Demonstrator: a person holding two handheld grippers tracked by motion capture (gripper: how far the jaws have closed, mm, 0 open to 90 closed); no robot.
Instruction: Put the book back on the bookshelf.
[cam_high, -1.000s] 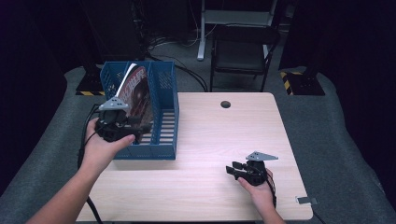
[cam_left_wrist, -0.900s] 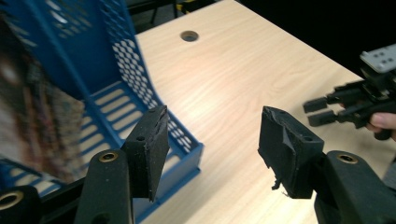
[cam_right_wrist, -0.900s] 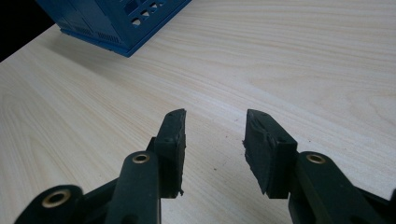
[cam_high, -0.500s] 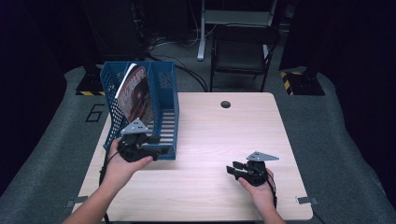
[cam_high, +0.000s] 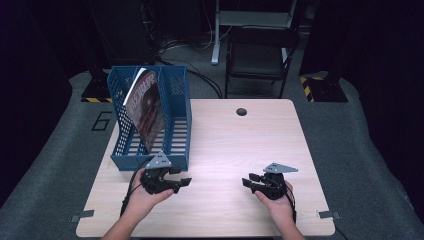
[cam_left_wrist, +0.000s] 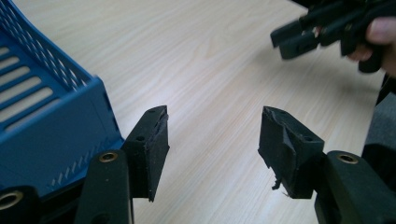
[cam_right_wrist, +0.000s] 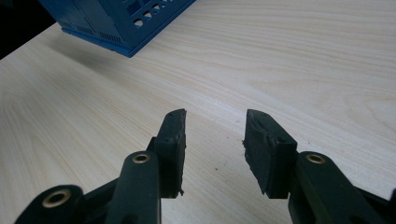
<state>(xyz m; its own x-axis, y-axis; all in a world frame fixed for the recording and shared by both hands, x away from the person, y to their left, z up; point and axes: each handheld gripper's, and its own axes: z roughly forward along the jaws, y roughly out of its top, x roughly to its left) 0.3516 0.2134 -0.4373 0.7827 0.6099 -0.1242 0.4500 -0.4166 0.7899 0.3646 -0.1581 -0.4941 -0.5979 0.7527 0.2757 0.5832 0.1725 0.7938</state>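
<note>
A blue slotted file rack (cam_high: 176, 131) stands on the left of the wooden table (cam_high: 235, 140), with a red-covered magazine (cam_high: 146, 107) leaning upright inside it. My left gripper (cam_high: 184, 176) rests low over the table just in front of the rack's near end, pointing right. Its jaws are open with nothing between them, and the left gripper (cam_left_wrist: 212, 135) has the rack's corner (cam_left_wrist: 51, 126) beside it. My right gripper (cam_high: 247, 180) lies near the front right, pointing left. The right gripper (cam_right_wrist: 215, 135) is open and empty above bare wood.
A round cable hole (cam_high: 241, 111) sits at the table's far middle. A dark chair (cam_high: 257, 55) and a desk frame stand behind the table. In the left gripper view the right gripper (cam_left_wrist: 327, 28) shows at the upper right. The rack (cam_right_wrist: 116, 21) sits ahead of the right gripper.
My left hand has come down and toward the near edge, from beside the rack's left wall to the table in front of it. The magazine stays in the rack. The right hand has not moved.
</note>
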